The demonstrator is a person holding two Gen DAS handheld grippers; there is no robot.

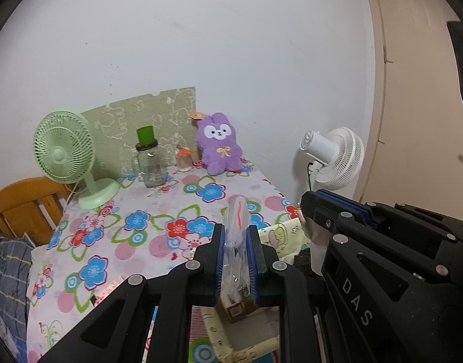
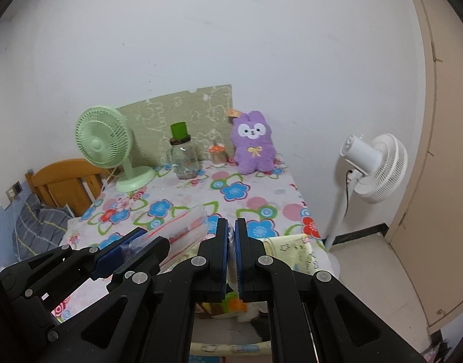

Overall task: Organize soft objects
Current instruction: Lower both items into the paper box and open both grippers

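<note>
At the far left a wooden headboard [image 1: 22,202] rises behind a grey checked quilt [image 1: 7,269]. On the table's flower-print cloth [image 1: 134,242] a green desk fan [image 1: 64,151] stands at the back left, then a clear glass jar with a green top-hat lid [image 1: 148,157], a small orange-capped jar [image 1: 183,158], and a purple plush rabbit [image 1: 219,145] leaning on the wall with a tag at its ear. Behind them is a green cartoon-print panel [image 1: 146,118].

The left gripper [image 1: 236,260] is pressed together on a clear zip-seal plastic bag with a red strip [image 1: 239,227], held over the table's near edge. The same bag [image 2: 186,227] spans across to the right gripper [image 2: 230,242], whose pads pinch its other end. In the left wrist view the right gripper's body carries the letters "DAS". A yellow cartoon-print cloth [image 2: 292,249] lies below it at the table's near right corner. Right of the table stands a white pedestal fan [image 2: 373,166], beside a beige door [image 2: 443,181].
</note>
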